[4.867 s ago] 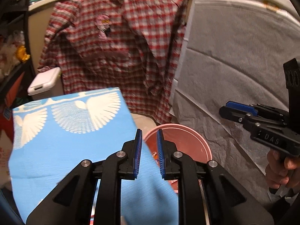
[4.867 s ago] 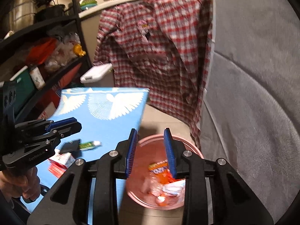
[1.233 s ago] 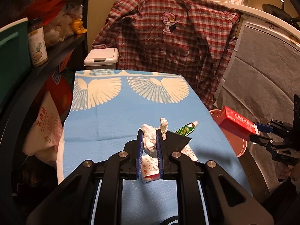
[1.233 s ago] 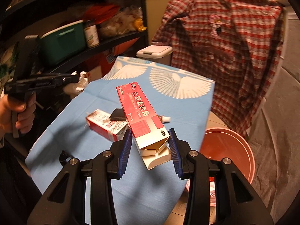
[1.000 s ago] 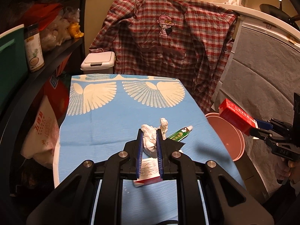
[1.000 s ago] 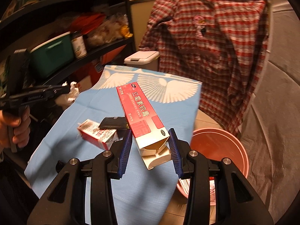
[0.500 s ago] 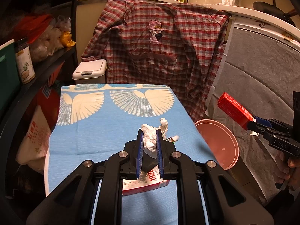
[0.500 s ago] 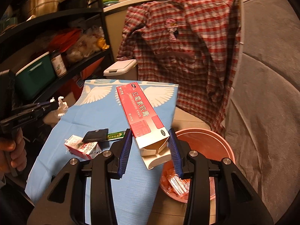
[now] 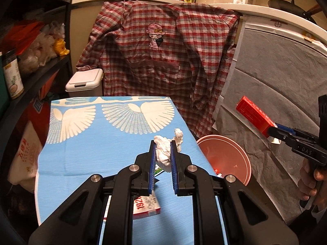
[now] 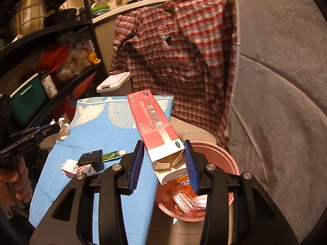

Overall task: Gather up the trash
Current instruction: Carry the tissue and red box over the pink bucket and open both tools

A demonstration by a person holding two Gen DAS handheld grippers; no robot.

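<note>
My left gripper (image 9: pixel 163 144) is shut on a crumpled white tissue (image 9: pixel 163 153) and holds it above the blue cloth-covered table (image 9: pixel 102 149). My right gripper (image 10: pixel 163 145) is shut on a long red carton (image 10: pixel 152 126) with its open end toward me, held over the near rim of the pink bin (image 10: pixel 220 155). The bin (image 9: pixel 231 153) stands on the floor right of the table and holds wrappers. On the table lie a green tube (image 10: pixel 111 155), a black packet (image 10: pixel 90 156) and a small red-white carton (image 10: pixel 78 169). The red carton also shows in the left wrist view (image 9: pixel 254 116).
A red plaid shirt (image 9: pixel 163 61) hangs behind the table. A white lidded bin (image 9: pixel 84 81) stands at the back left. Black shelves with jars and bags (image 10: pixel 47 77) run along the left. Grey fabric (image 10: pixel 276 102) covers the right side.
Both grippers have swung right toward the pink bin, each still holding its item. The red carton now hangs over the bin's rim; the tissue has neared the table's right edge.
</note>
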